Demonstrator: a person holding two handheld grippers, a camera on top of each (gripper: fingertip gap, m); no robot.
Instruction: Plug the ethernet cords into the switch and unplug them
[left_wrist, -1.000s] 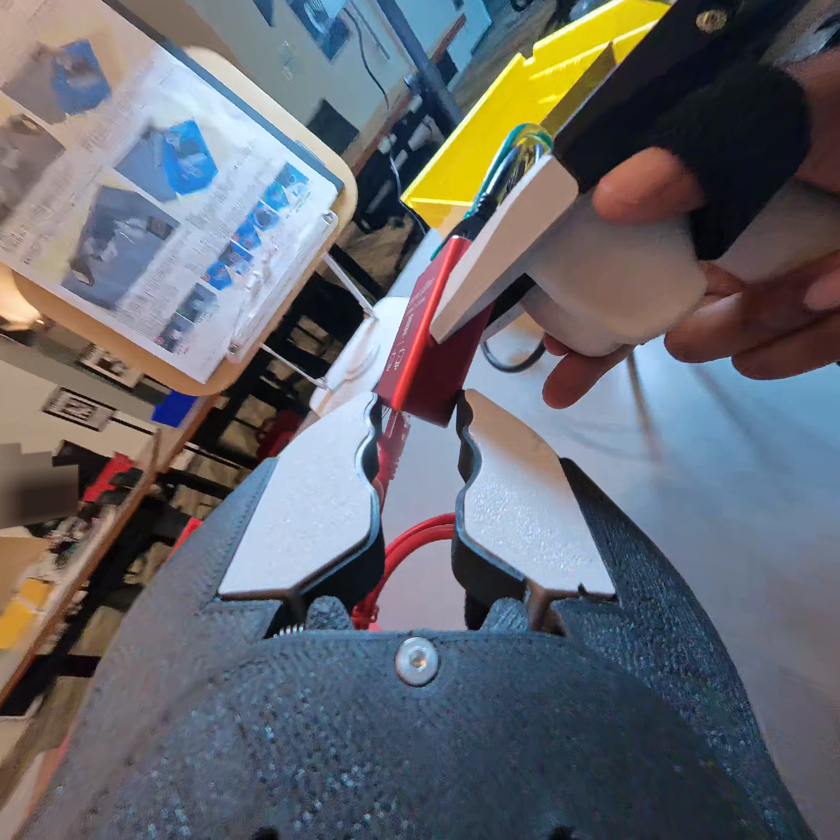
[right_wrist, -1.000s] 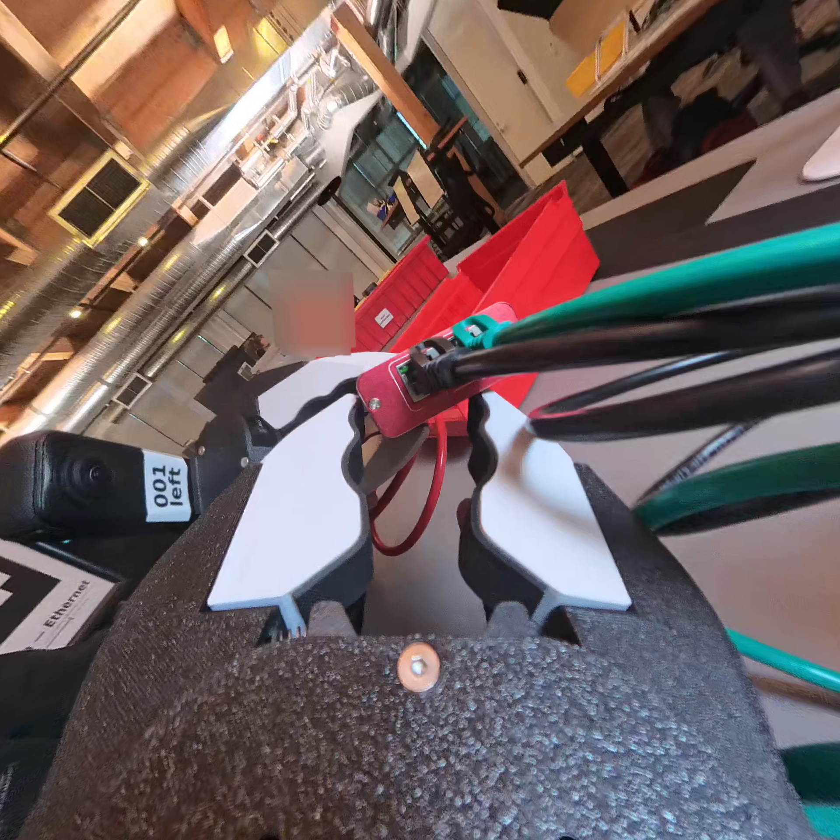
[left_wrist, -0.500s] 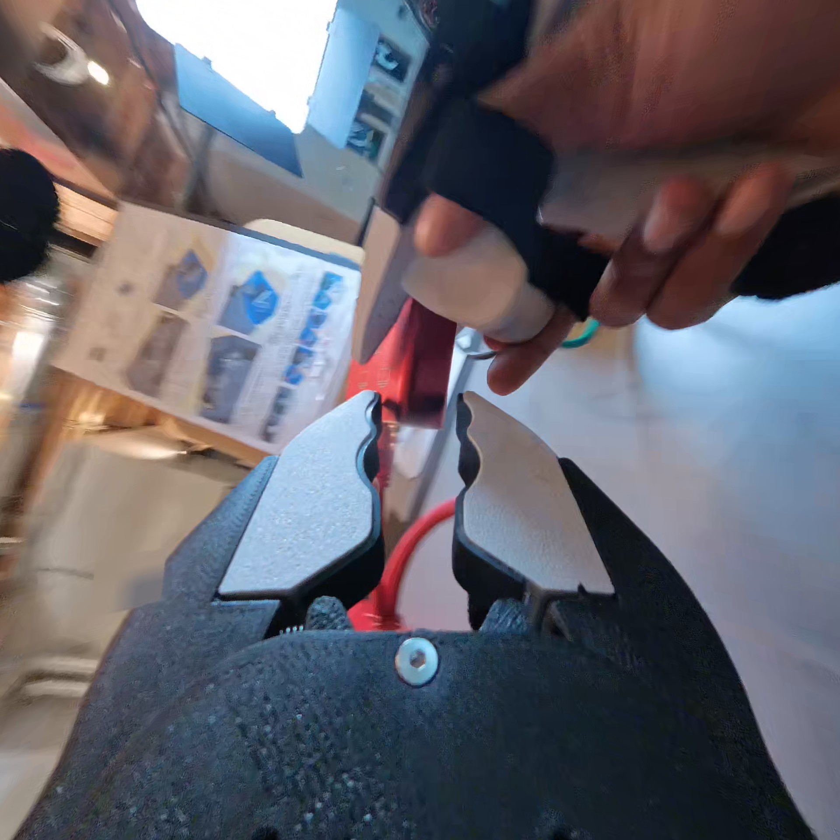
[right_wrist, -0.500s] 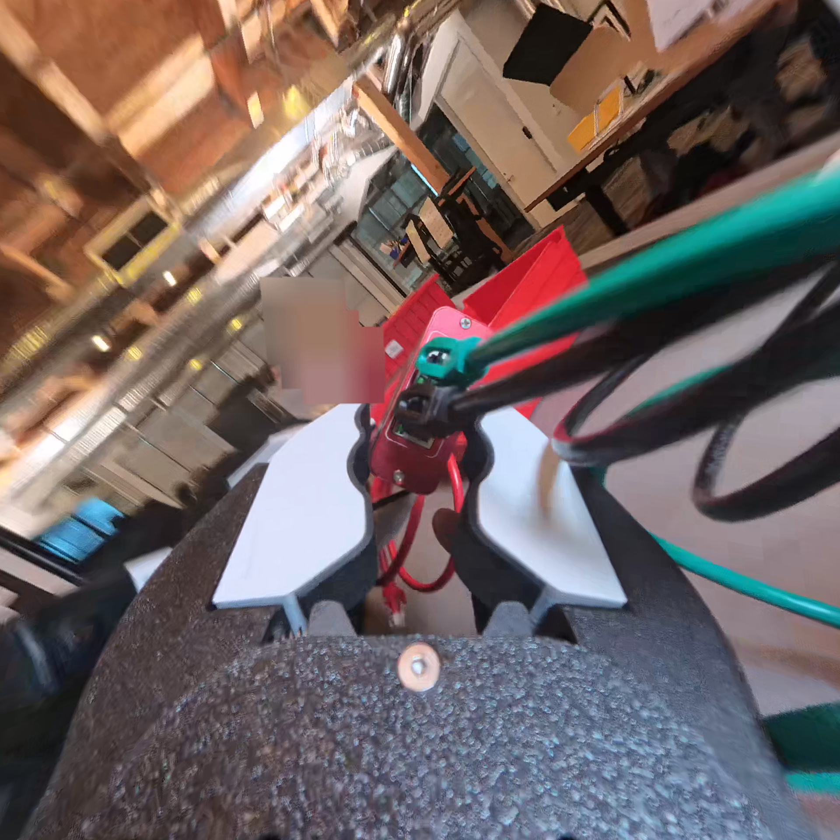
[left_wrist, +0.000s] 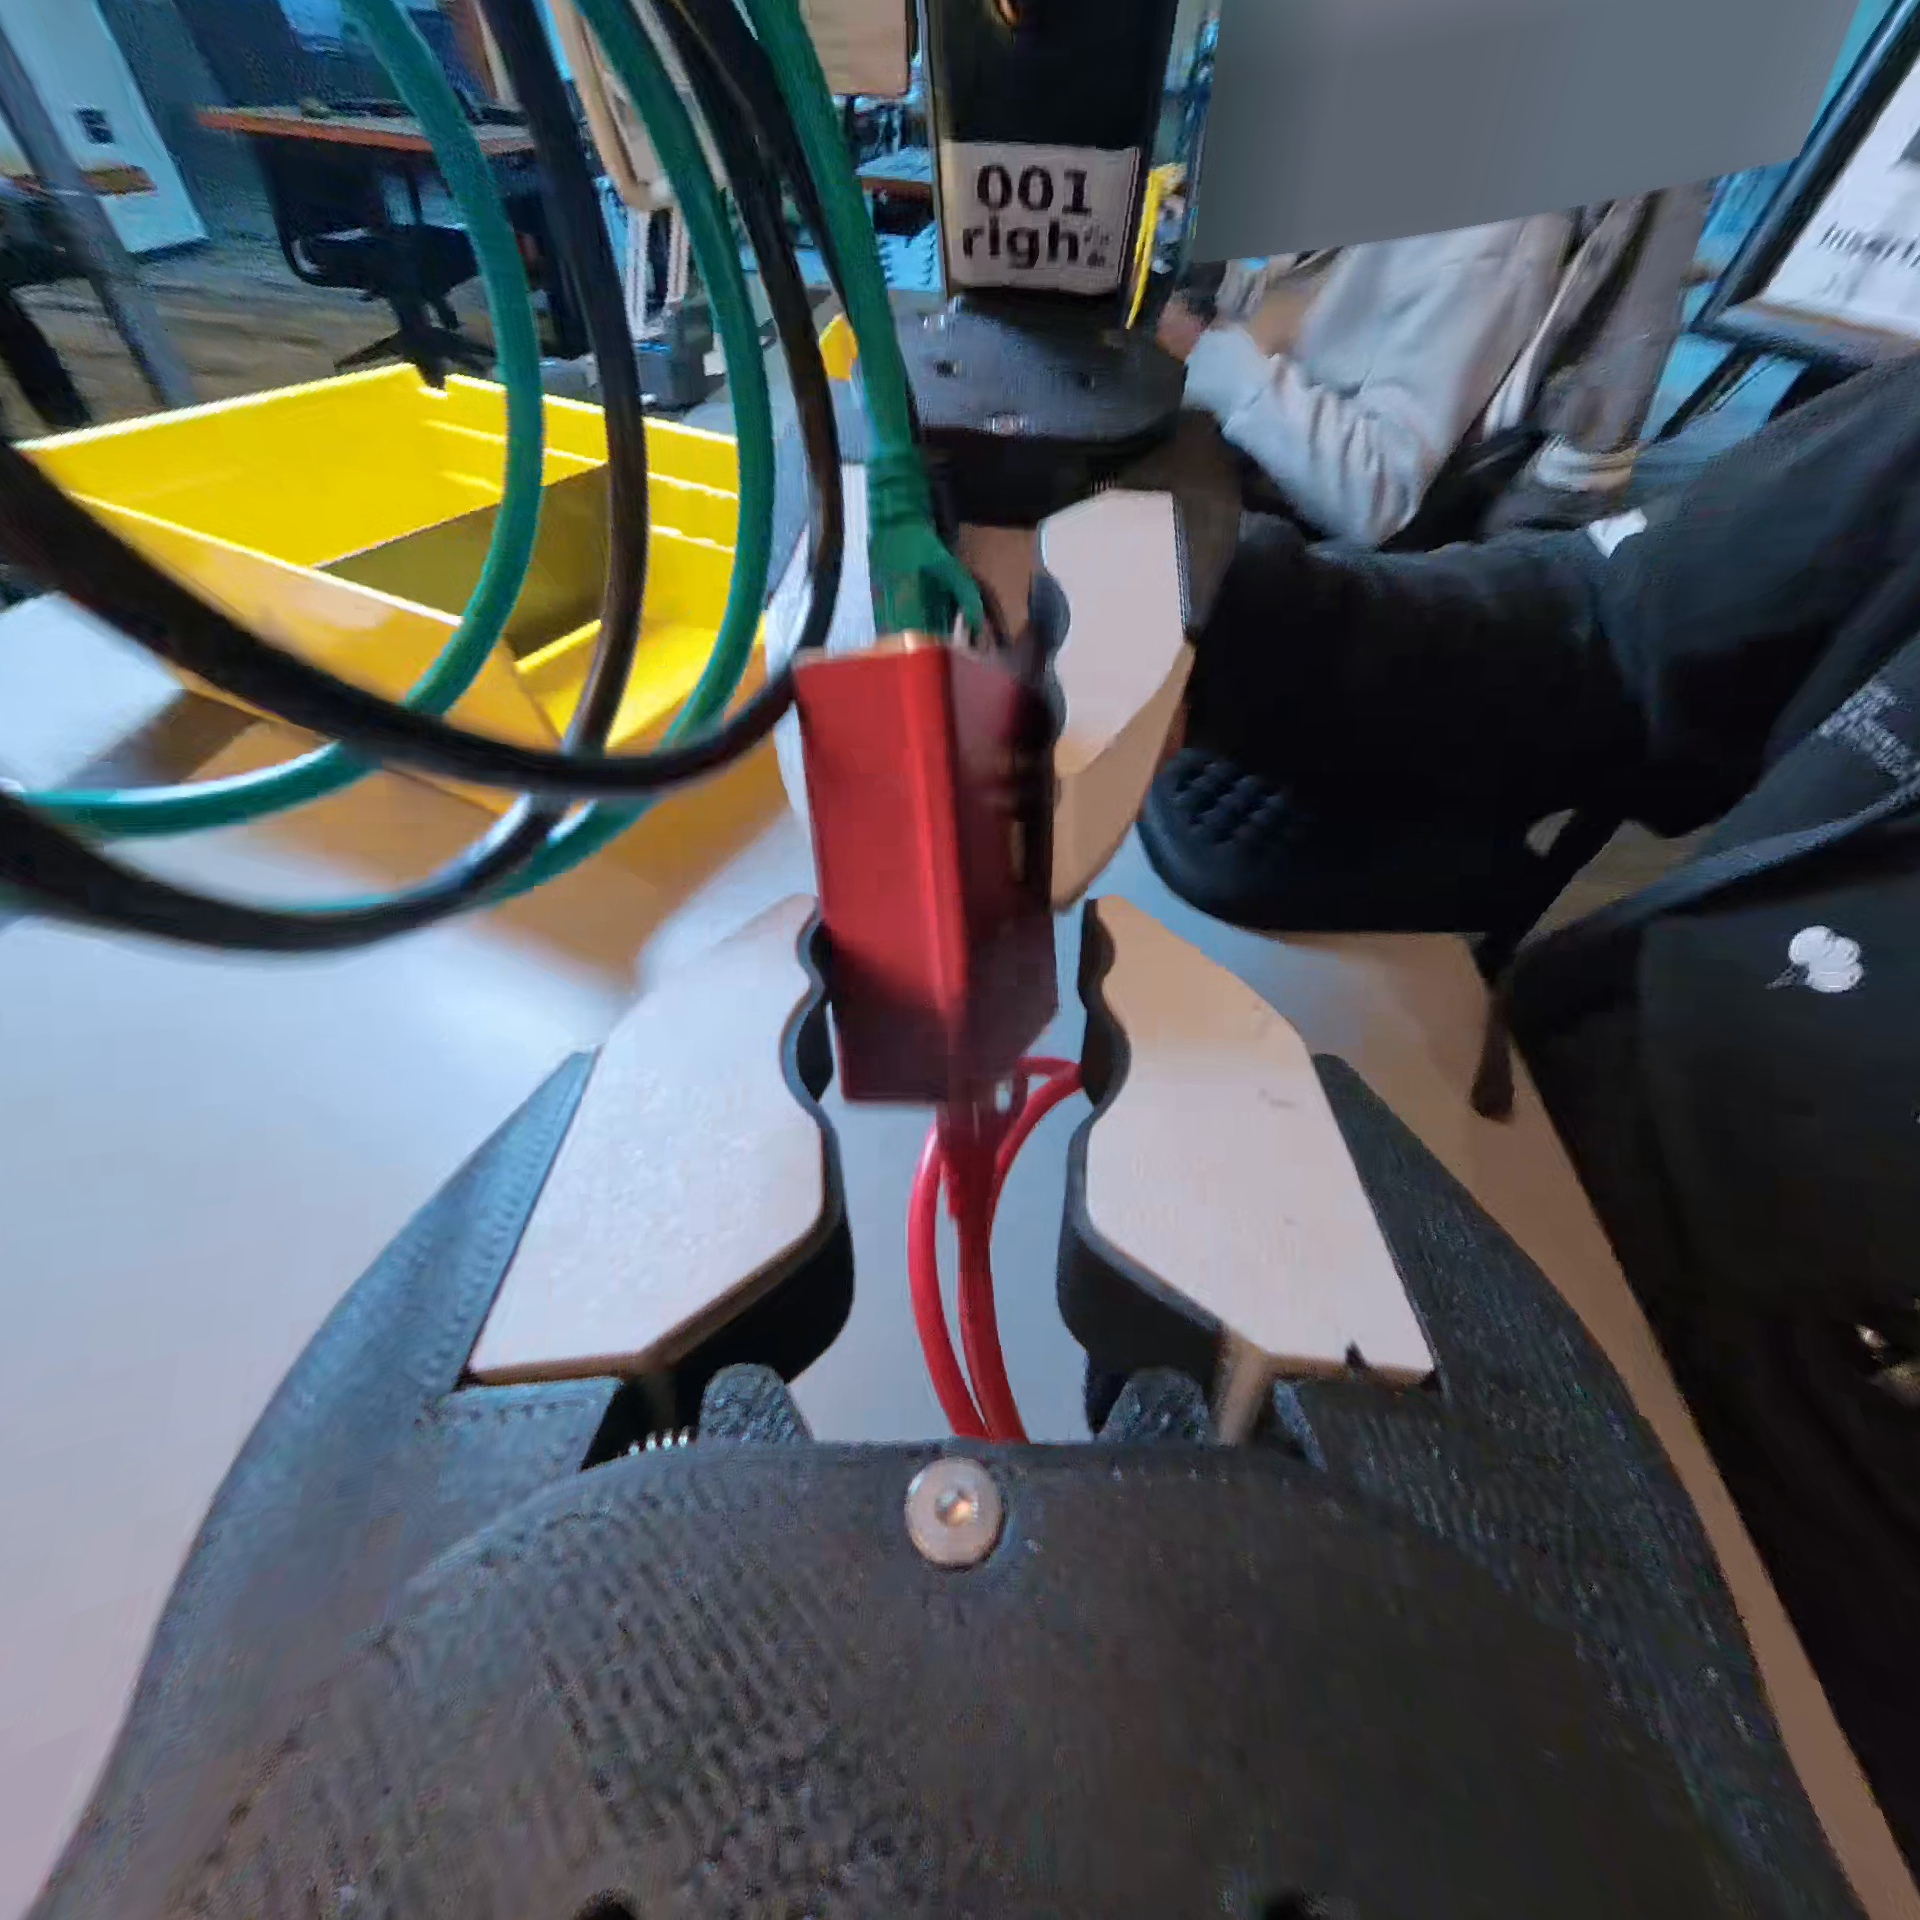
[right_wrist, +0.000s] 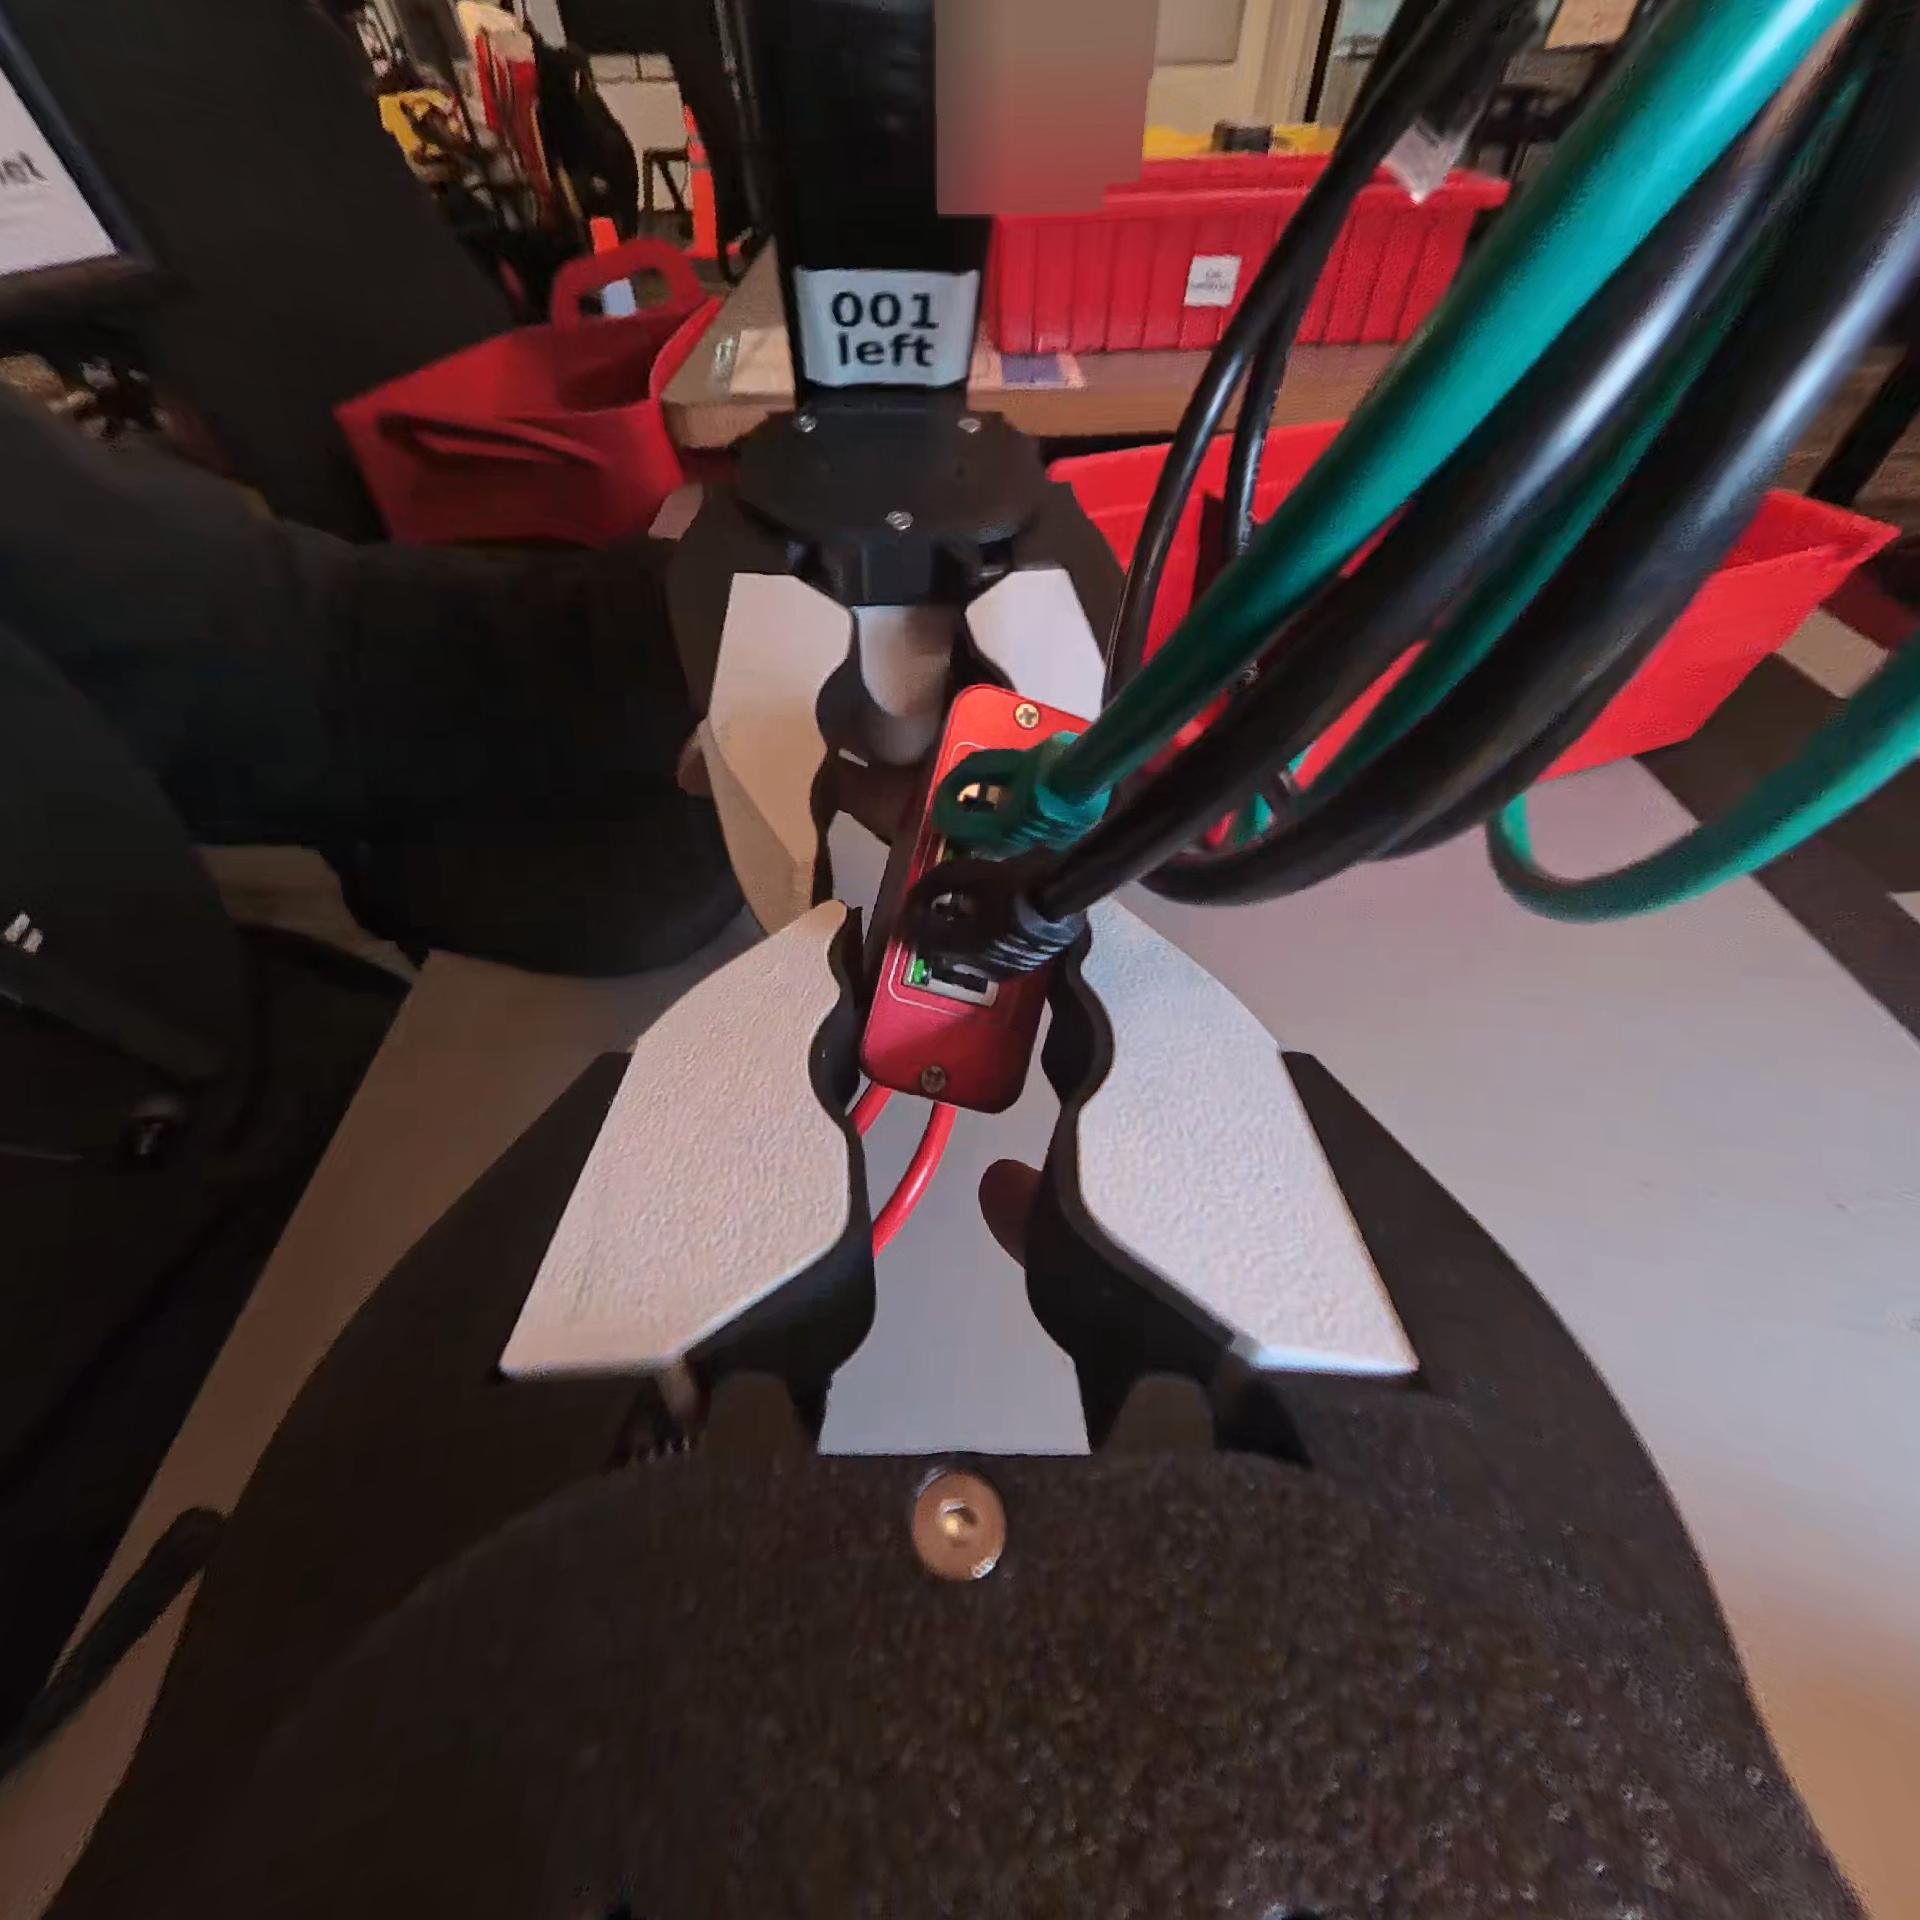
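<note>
Change over the last second: both cameras were canted, with the switch (left_wrist: 904, 831) lying askew. Now the two tools face each other squarely and the switch stands on end in the air above the surface (left_wrist: 260, 1091). The left hand-held gripper (left_wrist: 948, 914) is closed on the switch's lower end, though blur hides how firmly the 3 o'clock finger presses. The right hand-held gripper (right_wrist: 961, 925) is closed on the opposite end, port face toward its camera. In each view the other tool sits at 12 o'clock, the person's dark sleeve (left_wrist: 1455, 727) behind it at 3 o'clock in the left view. The green cord (left_wrist: 894, 499) and a black cord (left_wrist: 613, 416) are seated as before and loop off toward 10 o'clock over a yellow bin (left_wrist: 312, 457). A red cable (left_wrist: 966, 1247) trails from the switch toward 6 o'clock. In the right view a free port (right_wrist: 961, 979) shows just under the black plug (right_wrist: 1013, 930). Judgement: the turn only re-presents the switch, two cords are in, and either unplugging or filling the free port comes next.
</note>
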